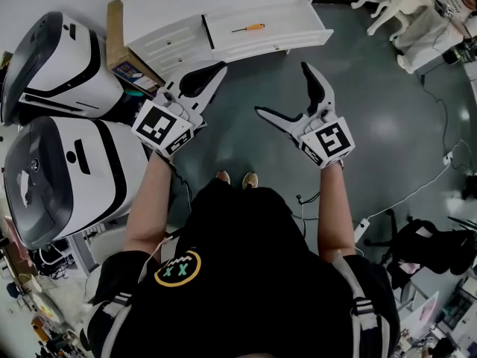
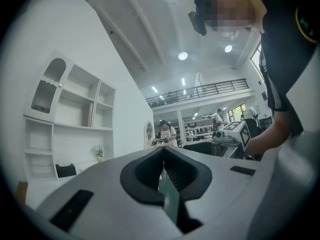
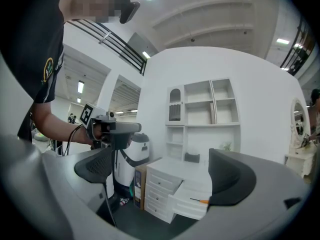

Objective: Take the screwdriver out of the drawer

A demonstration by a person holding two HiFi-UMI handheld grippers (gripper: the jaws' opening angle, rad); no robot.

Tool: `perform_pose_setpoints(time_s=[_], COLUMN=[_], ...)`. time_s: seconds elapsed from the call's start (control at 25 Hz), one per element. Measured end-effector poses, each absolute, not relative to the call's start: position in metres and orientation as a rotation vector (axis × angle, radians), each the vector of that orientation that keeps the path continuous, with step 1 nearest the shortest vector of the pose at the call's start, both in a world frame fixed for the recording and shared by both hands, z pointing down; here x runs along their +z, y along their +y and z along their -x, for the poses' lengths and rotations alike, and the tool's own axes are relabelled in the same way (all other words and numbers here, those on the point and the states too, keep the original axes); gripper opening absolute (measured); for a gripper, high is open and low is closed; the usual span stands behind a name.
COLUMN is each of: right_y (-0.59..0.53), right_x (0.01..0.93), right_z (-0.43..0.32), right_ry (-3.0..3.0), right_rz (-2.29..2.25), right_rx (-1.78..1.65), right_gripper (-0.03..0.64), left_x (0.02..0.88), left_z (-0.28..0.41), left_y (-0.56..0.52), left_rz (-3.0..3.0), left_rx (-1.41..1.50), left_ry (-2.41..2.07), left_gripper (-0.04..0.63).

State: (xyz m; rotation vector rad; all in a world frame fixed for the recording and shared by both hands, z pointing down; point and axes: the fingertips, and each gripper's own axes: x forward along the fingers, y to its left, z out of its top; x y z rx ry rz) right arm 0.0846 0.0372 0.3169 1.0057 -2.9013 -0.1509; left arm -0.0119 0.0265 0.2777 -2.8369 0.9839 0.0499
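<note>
An orange-handled screwdriver [image 1: 250, 28] lies in the open top drawer [image 1: 298, 34] of a white dresser [image 1: 175, 39] at the far end of the floor. Both grippers are held up in the air, short of the dresser. My left gripper [image 1: 217, 71] has its jaws together with nothing between them; in the left gripper view its pads [image 2: 163, 165] meet and point up into the room. My right gripper [image 1: 285, 89] stands open and empty. The right gripper view looks between its jaws [image 3: 162, 176] at the drawer [image 3: 192, 204], where the screwdriver [image 3: 202, 201] shows beside the right pad.
Two large white-and-black machines [image 1: 63, 69] [image 1: 67, 177] stand at the left, with a cardboard box [image 1: 114, 32] beside the dresser. White chairs [image 1: 395, 6] sit at the far right. Cables and a power strip [image 1: 363, 230] lie on the grey floor. A white shelf unit [image 3: 200, 114] rises behind the dresser.
</note>
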Motion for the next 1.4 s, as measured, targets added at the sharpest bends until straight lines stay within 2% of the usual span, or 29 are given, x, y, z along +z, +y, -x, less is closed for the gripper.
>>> perform_pose_setpoints(time_s=[0.44,1.4], right_y=[-0.004,-0.217], right_x=[0.329,0.383], right_z=[-0.109,-0.086], right_ry=[-2.881,-2.768], right_rz=[-1.036,-0.973], right_rx=[-0.142,-0.136], right_gripper=[0.583,0.581], left_x=[0.288,0.321], left_z=[-0.010,0.004], left_y=[-0.008,-0.206], left_rz=[2.851,2.902], left_rx=[0.047,0.035], left_ry=[0.962,0.866], left_gripper=[0.020,0.020])
